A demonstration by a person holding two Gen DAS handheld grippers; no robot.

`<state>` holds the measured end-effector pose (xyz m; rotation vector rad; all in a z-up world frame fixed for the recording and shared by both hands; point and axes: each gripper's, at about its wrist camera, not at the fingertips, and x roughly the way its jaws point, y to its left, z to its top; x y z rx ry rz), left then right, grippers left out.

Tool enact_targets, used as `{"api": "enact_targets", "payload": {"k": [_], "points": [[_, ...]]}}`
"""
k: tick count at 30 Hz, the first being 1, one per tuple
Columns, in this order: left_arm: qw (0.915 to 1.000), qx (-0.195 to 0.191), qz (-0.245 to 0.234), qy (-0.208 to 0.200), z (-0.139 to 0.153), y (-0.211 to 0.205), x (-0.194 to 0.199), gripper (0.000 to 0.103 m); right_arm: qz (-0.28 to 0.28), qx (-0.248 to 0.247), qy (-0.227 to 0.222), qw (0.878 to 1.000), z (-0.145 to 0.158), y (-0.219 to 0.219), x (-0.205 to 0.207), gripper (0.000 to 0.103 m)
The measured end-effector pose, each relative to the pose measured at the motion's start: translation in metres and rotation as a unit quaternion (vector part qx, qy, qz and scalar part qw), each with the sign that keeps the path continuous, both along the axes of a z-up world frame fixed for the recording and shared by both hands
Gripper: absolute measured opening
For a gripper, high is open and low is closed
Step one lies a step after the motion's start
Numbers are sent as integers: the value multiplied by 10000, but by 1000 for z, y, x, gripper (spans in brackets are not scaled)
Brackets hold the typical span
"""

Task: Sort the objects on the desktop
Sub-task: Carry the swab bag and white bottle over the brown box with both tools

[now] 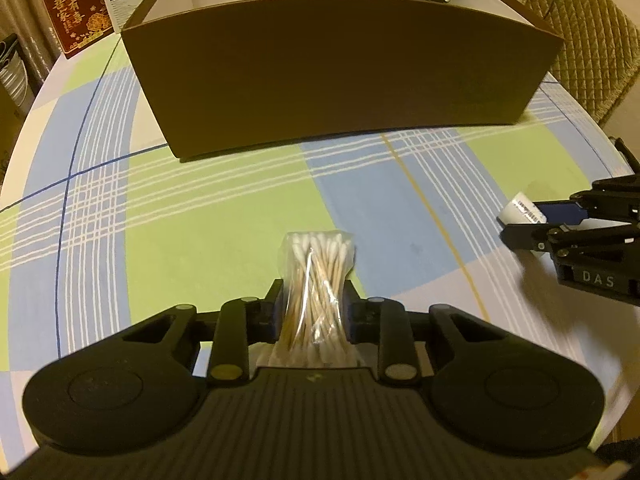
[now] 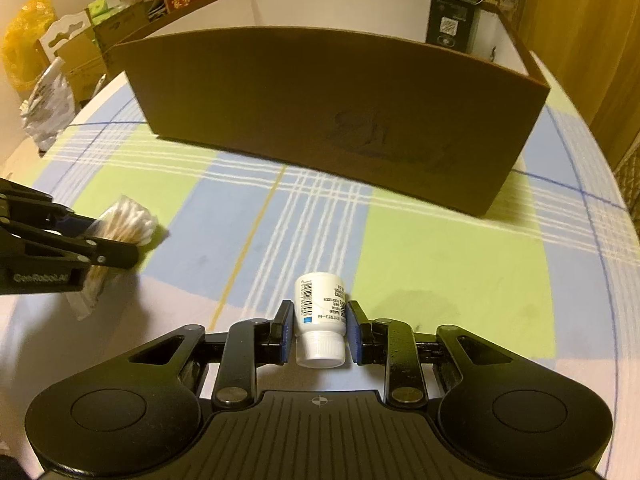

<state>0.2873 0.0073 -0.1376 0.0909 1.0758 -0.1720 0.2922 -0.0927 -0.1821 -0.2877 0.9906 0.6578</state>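
Cotton swabs (image 1: 316,280), bundled in a clear plastic bag, sit pinched between the blue pads of the left gripper (image 1: 314,300), its jaws closed narrow on the bundle's waist; the swab heads fan out beyond the fingertips, on the near side of the cardboard box (image 1: 340,76); the white pill bottle (image 2: 320,316) is clamped sideways in the right gripper (image 2: 319,320), cap toward the camera and barcode label up, likewise short of the box; seen from the left wrist, the right gripper (image 1: 532,224) hangs to the right with the bottle's end (image 1: 520,212) poking from its jaws; both loads are above the checked blue, green and white tablecloth (image 1: 200,208); past them the brown box stands open-topped with white inner walls; a black carton (image 2: 454,24) stands upright inside against its far right corner; beyond the box, on its left, a red packet (image 1: 76,12) with gold lettering leans.
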Motion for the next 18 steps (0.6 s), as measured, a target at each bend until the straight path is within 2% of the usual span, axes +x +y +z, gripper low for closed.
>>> {"api": "enact_targets", "payload": {"k": [9, 18], "points": [[9997, -229, -88, 64, 9, 0, -9, 22, 38, 412, 602, 9973, 10, 3, -2, 24], [9986, -386, -129, -339, 52, 0, 0, 22, 179, 755, 370, 9963, 44, 11, 5, 24]]}}
